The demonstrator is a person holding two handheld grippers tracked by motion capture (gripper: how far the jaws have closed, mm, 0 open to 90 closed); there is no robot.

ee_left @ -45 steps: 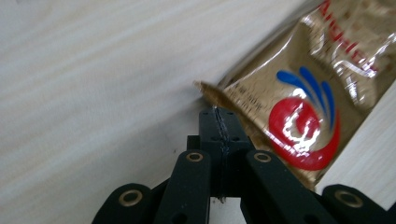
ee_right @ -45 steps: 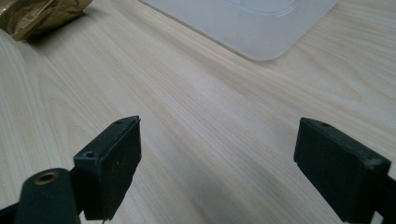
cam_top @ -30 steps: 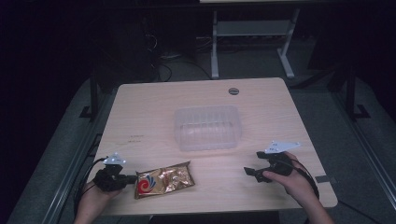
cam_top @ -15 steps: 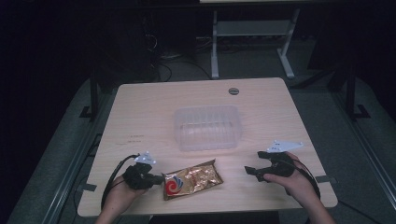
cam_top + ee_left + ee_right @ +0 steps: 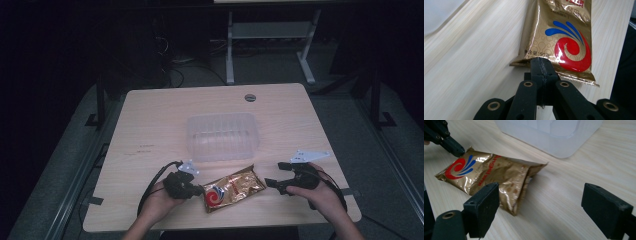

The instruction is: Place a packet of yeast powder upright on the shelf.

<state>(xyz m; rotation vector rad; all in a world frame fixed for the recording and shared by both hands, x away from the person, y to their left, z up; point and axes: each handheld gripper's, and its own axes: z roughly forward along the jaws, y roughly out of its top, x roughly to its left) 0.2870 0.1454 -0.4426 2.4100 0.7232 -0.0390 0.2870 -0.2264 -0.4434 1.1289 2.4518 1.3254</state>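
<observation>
You could read very little. On the gold packet, in the left gripper view, small dark print near the sealed edge gave "50" after some Chinese signs that said how much was inside. More Chinese signs stood along the packet's far end, but they were cut off. A red swirl with blue streaks was its logo.

Wooden table, gold packet, clear tub

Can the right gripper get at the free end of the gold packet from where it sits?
Probably yes. The right gripper is open, jaws pointed at the gold packet, with bare table between. The left gripper pinches the far end; the plastic container sits behind.
</observation>
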